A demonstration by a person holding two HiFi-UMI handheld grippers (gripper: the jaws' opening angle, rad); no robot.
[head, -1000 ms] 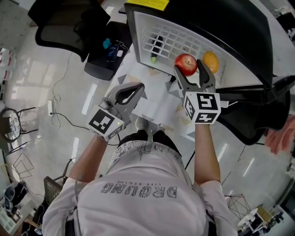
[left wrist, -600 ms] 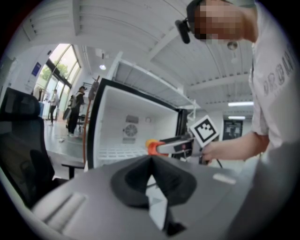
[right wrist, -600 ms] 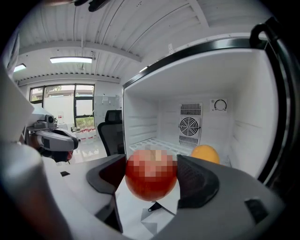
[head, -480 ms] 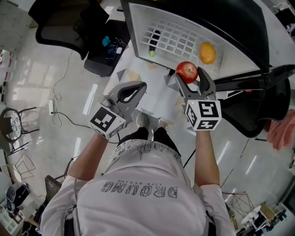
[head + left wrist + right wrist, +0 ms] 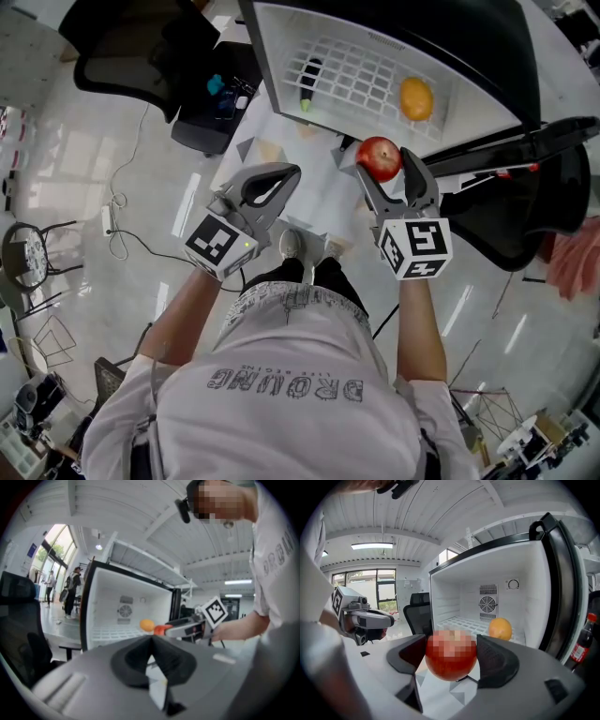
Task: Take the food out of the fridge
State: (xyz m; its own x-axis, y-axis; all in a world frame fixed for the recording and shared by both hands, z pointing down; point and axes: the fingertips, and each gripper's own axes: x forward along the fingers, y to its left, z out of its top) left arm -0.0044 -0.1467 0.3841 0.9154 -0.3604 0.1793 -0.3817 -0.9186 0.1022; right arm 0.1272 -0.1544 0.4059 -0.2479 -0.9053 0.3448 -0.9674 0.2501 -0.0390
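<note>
My right gripper [image 5: 380,161] is shut on a red apple [image 5: 379,157], held just outside the open fridge [image 5: 281,56]; the apple [image 5: 451,654] fills the space between the jaws in the right gripper view. An orange [image 5: 416,97] lies on the white wire shelf [image 5: 356,80] inside, also the orange [image 5: 500,629] at the shelf's right. A dark item with a green tip [image 5: 308,84] lies at the shelf's left end. My left gripper [image 5: 273,184] hangs to the left, shut and empty, its jaws [image 5: 151,645] meeting at the tips.
The fridge door [image 5: 525,159] stands open at the right, with a red-capped bottle [image 5: 582,644] in it. A black office chair [image 5: 131,47] stands at the upper left. A cable [image 5: 117,234] trails over the glossy floor.
My right gripper has drawn the apple back out of the fridge, away from the shelf and the orange. The left gripper has barely moved.
</note>
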